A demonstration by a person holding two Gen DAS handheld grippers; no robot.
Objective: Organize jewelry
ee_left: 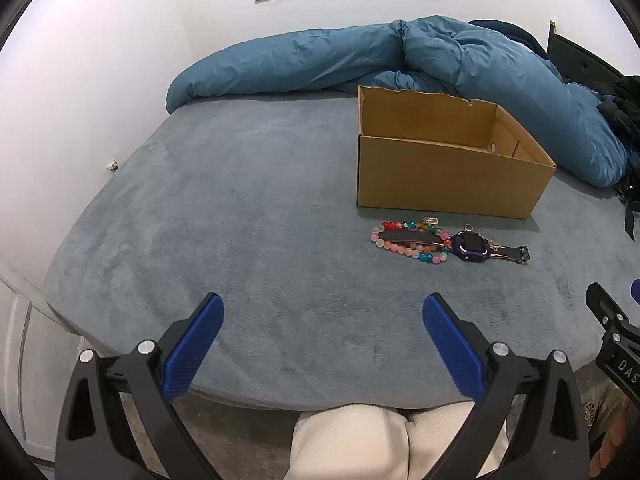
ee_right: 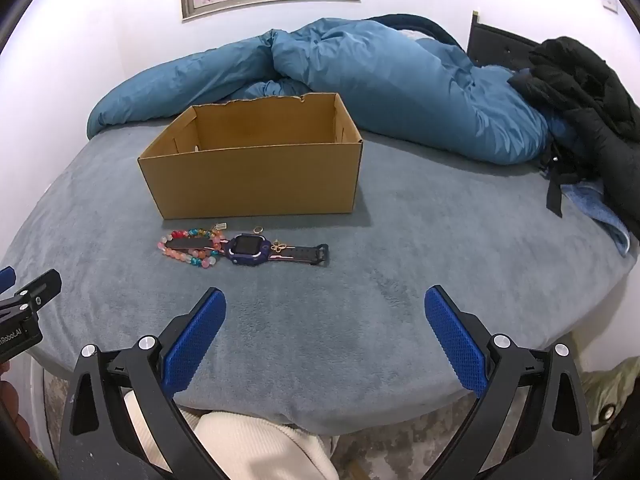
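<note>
Both hand-held grippers (ee_left: 323,332) (ee_right: 325,328) agape, ribbed blue pads; beaded bracelet (ee_right: 190,249) beside cardboard box (ee_right: 256,184).

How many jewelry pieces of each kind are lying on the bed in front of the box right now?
Beaded bracelet: 1
Watch, purple case with dark strap: 1
Small gold ring: 1
Small gold butterfly-shaped piece, lying on the watch strap: 1
Total: 4, all outside the cardboard box; what can be seen of its inside is bare.
</note>
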